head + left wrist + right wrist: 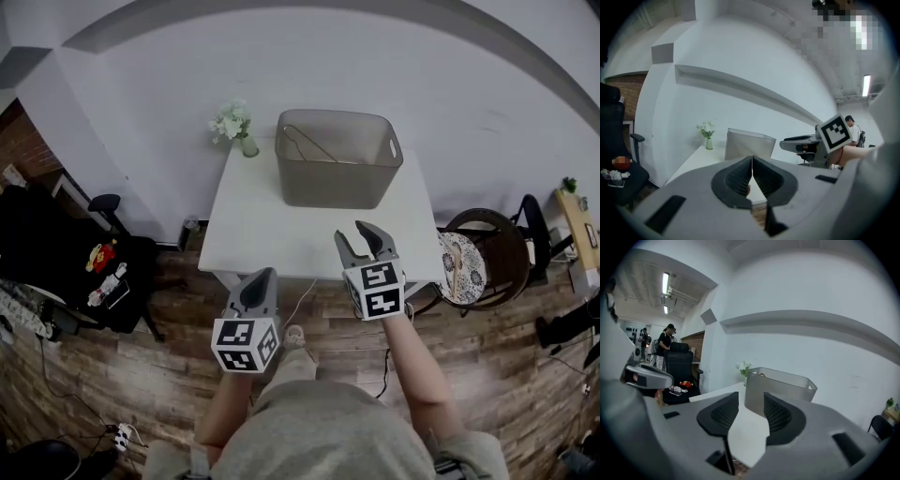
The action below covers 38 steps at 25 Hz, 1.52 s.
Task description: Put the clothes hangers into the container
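Container [335, 172], upper centre: grey-brown, plain; table [272, 234] white; wall [375, 66] white; flowers [229, 120] white. Left gripper [266, 274] and right gripper [352, 231]: grey bodies, black-and-white square markers on cubes; floor [487, 366], lower frame: brown wood-plank pattern; chair cushion [461, 265], right: light-and-dark print.

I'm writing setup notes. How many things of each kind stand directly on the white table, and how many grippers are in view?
Container: 1
Vase of flowers: 1
Grippers: 2 (left gripper, right gripper)
Total: 4
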Tool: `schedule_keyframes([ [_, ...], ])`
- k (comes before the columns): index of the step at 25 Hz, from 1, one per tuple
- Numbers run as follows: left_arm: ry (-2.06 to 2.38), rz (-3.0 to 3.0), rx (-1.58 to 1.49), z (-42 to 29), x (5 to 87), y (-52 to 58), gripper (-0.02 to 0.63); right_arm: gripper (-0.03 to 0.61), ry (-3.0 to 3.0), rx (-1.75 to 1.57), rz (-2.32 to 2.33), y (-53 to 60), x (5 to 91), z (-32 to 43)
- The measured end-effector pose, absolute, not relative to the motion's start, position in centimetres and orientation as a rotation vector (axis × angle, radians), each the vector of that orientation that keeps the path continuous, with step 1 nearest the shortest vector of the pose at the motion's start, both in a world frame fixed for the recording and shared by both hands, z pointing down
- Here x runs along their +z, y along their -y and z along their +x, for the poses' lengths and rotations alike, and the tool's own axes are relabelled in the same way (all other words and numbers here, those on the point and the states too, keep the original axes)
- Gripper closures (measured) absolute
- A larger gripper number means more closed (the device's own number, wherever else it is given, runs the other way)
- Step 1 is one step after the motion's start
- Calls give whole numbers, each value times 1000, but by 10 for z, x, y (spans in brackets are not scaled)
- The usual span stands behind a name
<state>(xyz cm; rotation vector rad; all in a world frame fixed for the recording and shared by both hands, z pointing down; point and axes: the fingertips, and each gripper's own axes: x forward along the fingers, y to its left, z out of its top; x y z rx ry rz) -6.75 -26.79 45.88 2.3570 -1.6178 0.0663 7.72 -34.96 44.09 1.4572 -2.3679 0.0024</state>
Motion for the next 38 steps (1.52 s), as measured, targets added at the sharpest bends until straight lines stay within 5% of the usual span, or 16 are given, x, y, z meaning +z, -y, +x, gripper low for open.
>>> schedule_keyframes([
  [11, 1601, 2387, 72, -35, 456, 195, 604, 572, 2402, 65, 1560, 241, 445, 103],
  [38, 1543, 2429, 89, -14, 458, 110, 604, 575, 2455, 129, 1617, 123, 451, 126],
])
